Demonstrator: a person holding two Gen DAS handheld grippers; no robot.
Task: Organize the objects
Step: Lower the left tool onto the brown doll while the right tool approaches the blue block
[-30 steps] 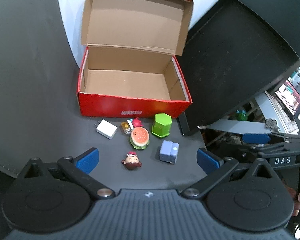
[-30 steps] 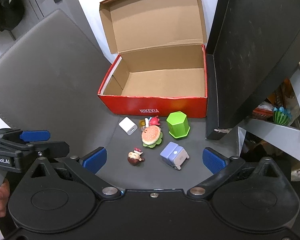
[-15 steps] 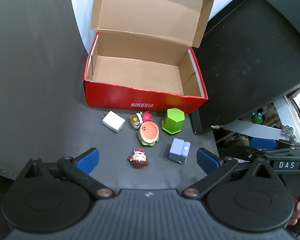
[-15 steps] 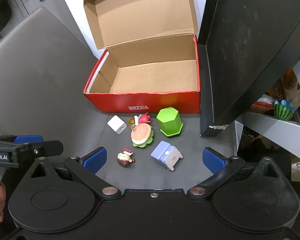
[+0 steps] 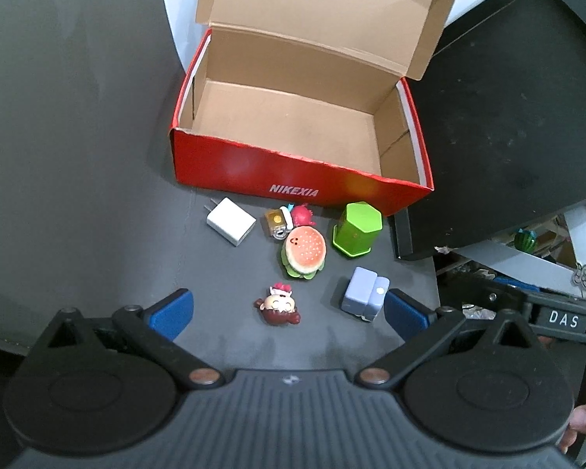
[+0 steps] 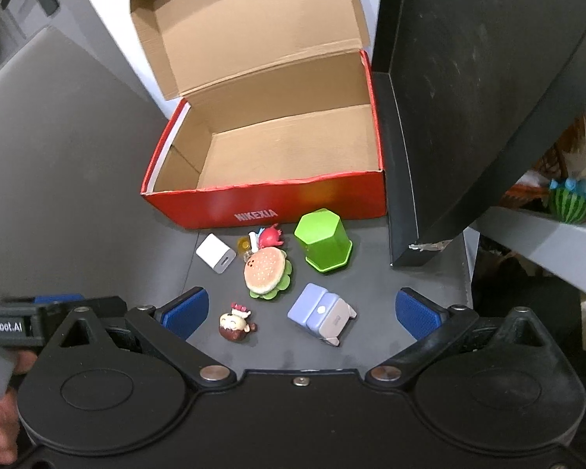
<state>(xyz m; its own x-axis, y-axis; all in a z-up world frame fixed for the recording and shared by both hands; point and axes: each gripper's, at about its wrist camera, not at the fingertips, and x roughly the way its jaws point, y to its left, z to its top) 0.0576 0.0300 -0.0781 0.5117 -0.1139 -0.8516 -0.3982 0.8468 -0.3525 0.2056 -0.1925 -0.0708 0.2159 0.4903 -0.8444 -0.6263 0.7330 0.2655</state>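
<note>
A: Left wrist view: left tool (image 5: 288,308) spread, empty, above doll figurine (image 5: 278,305) on worktop (image 5: 97,195).
B: Right tool (image 6: 301,312) likewise spread; shoebox (image 6: 269,199) empty, hamburger toy (image 6: 267,271) before it.

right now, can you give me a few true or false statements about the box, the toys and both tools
1. The red box is open and holds nothing. True.
2. The hamburger toy lies inside the box. False: it lies on the dark surface in front of the box.
3. The left tool is open and grips nothing. True.
4. The right tool is shut on the green cup. False: it is open, and the cup stands apart from it.
5. The white charger lies left of the hamburger toy. True.
</note>
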